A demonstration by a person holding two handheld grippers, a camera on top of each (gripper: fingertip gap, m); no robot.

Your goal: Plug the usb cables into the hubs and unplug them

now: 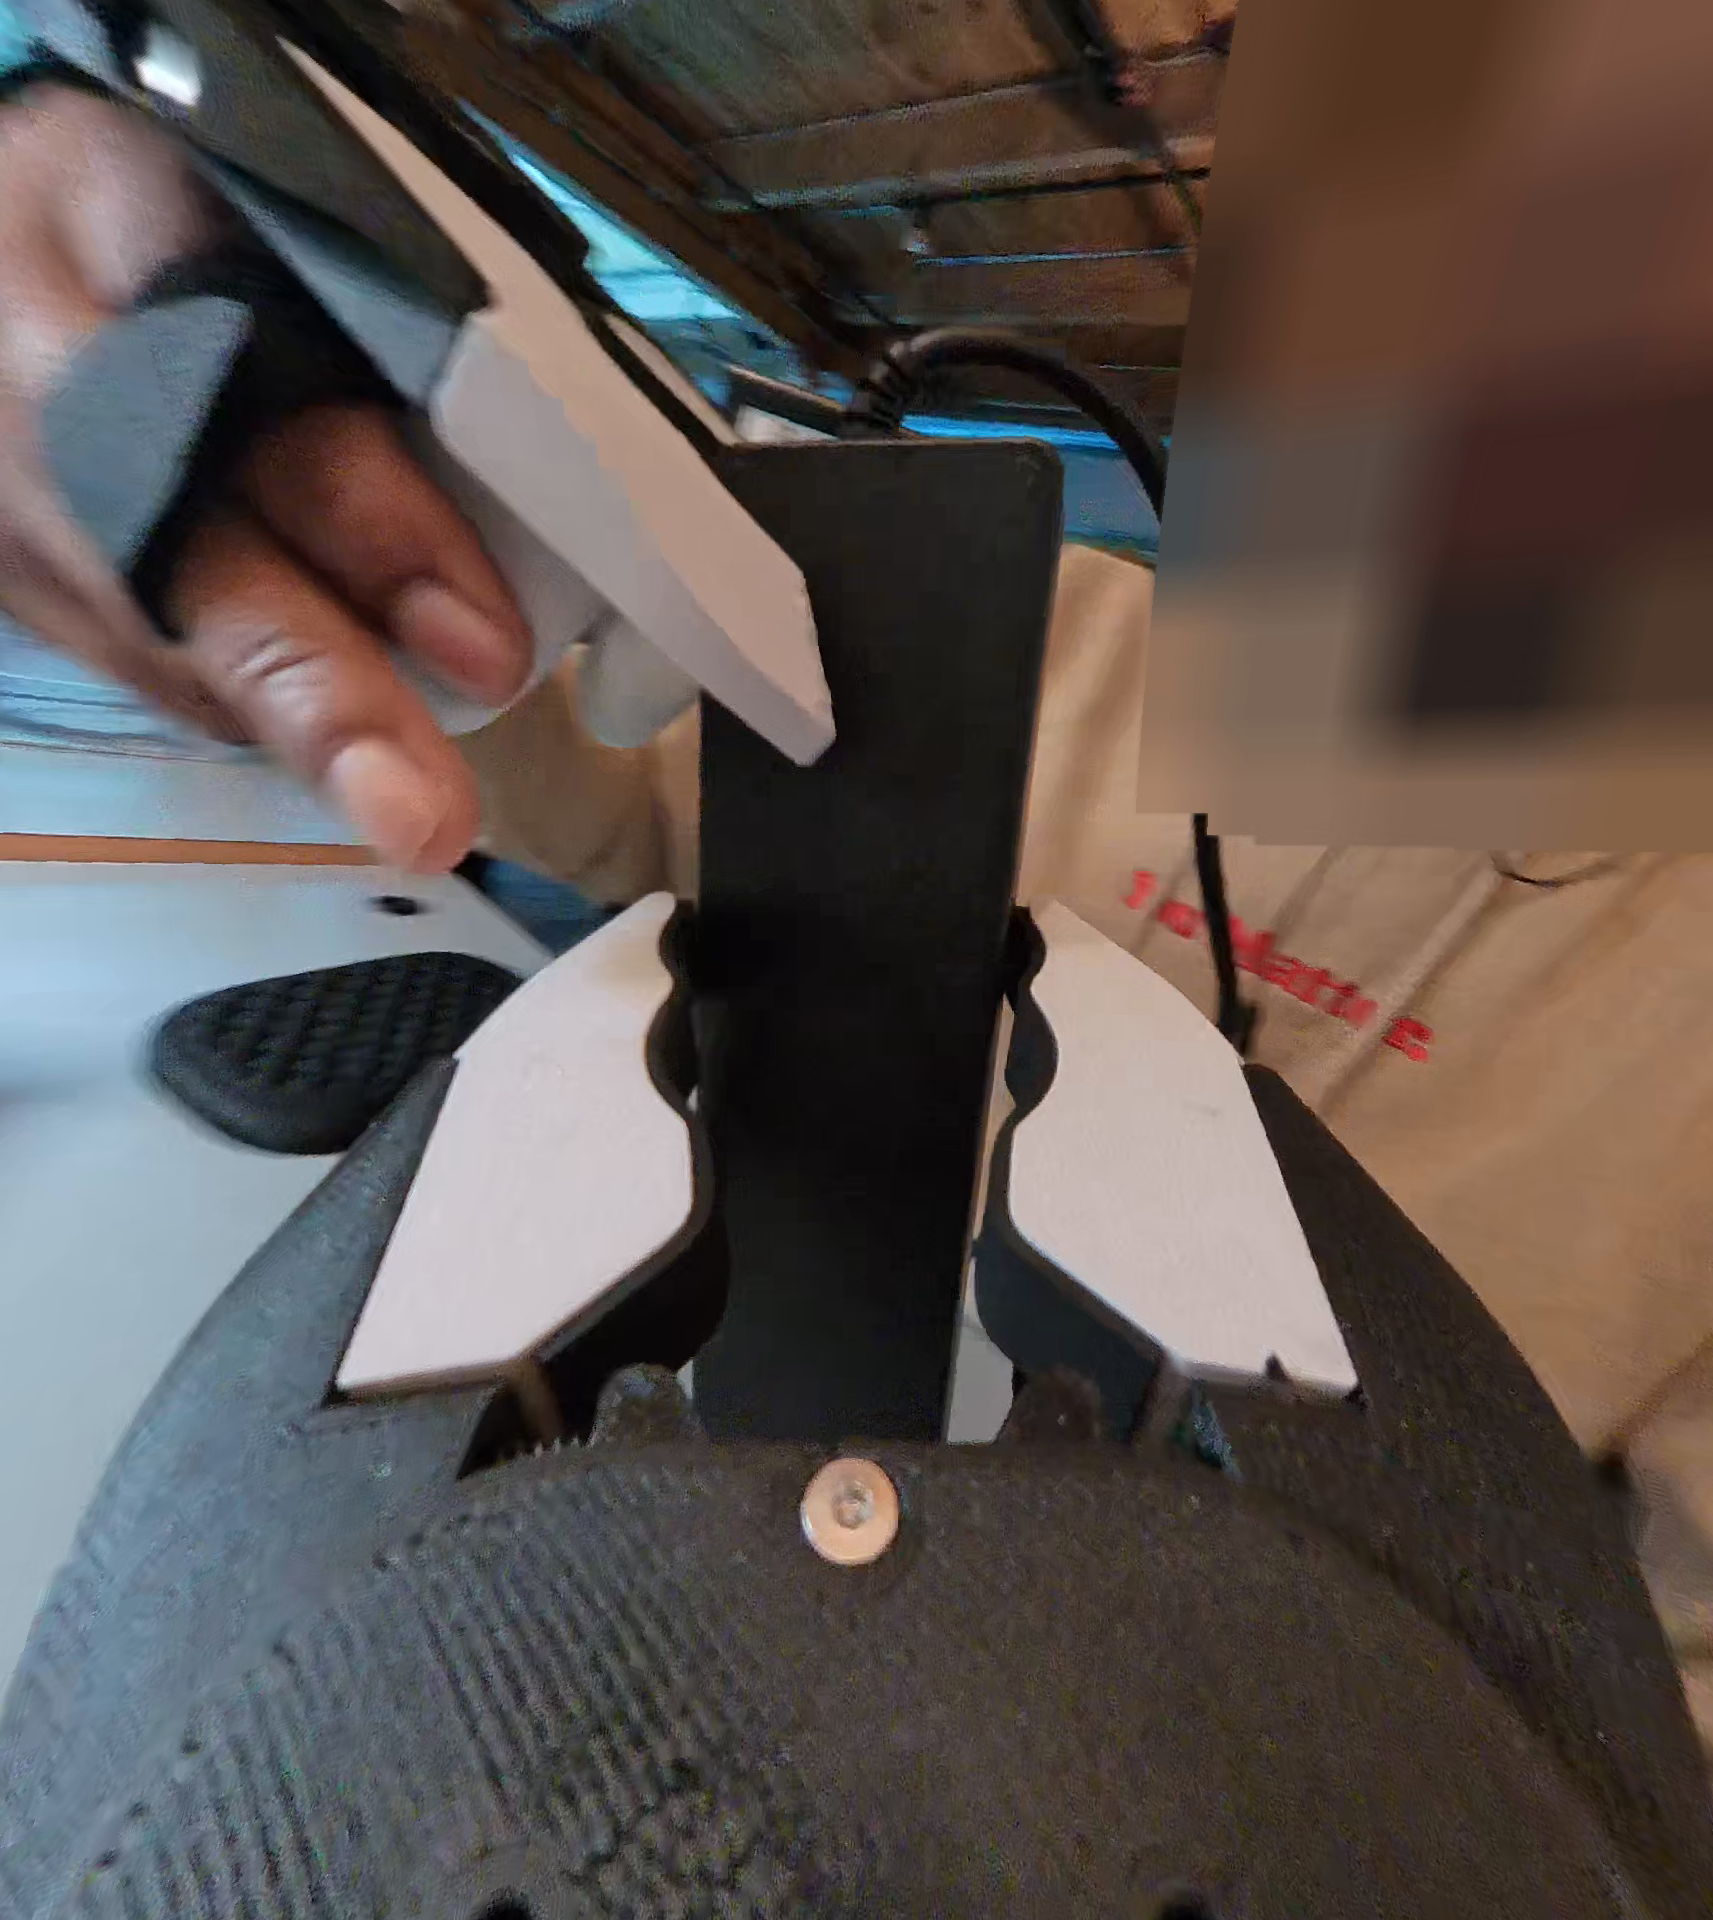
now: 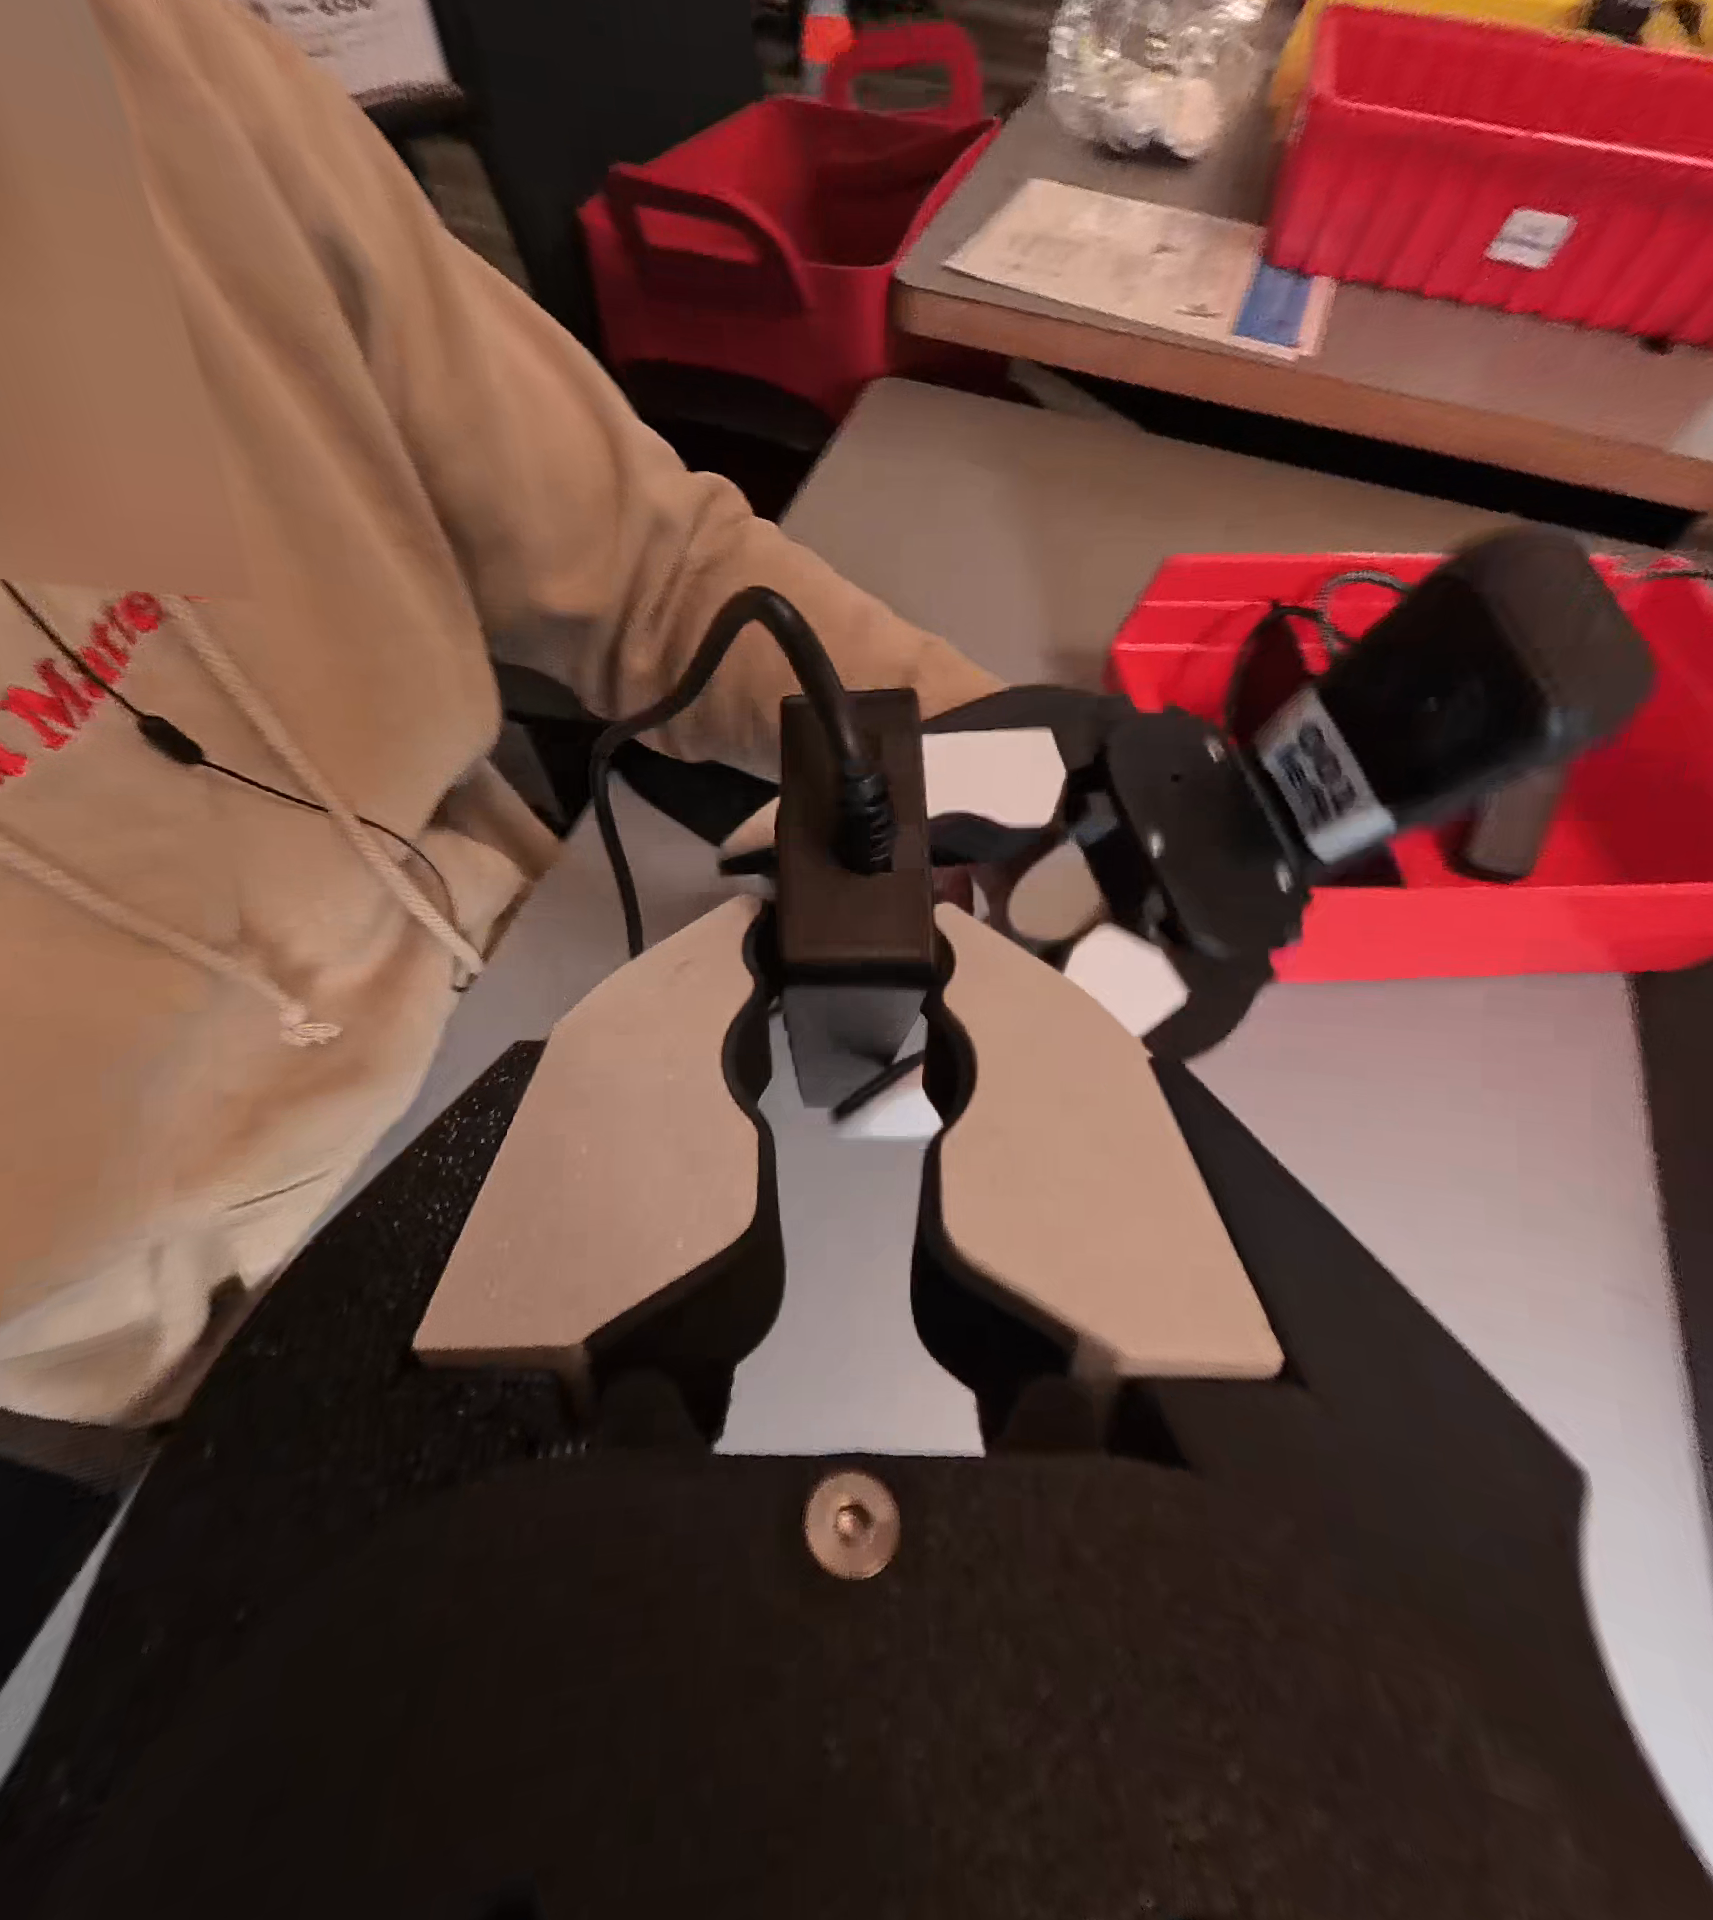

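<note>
A flat black USB hub [image 1: 873, 831] stands up between the fingers of my left gripper [image 1: 852, 935], which is shut on its lower part. The hub's own black cable [image 1: 987, 364] leaves its far end. My right gripper [image 2: 852, 945] is shut on that same cable end of the hub [image 2: 852, 883], with the cable [image 2: 790, 644] arching up and to the left. In the left wrist view a white finger [image 1: 623, 520] of the right gripper lies against the hub's upper left side, with a hand [image 1: 291, 623] on that gripper. The left gripper [image 2: 1049, 873] shows just behind the hub.
A person in a beige hooded top [image 2: 260, 520] is close on the left. A red bin [image 2: 1662, 831] sits on the white table [image 2: 1351, 1143] to the right. More red bins [image 2: 790, 229] and a paper [image 2: 1112, 249] lie farther back. A black mesh object [image 1: 332, 1049] rests on the table.
</note>
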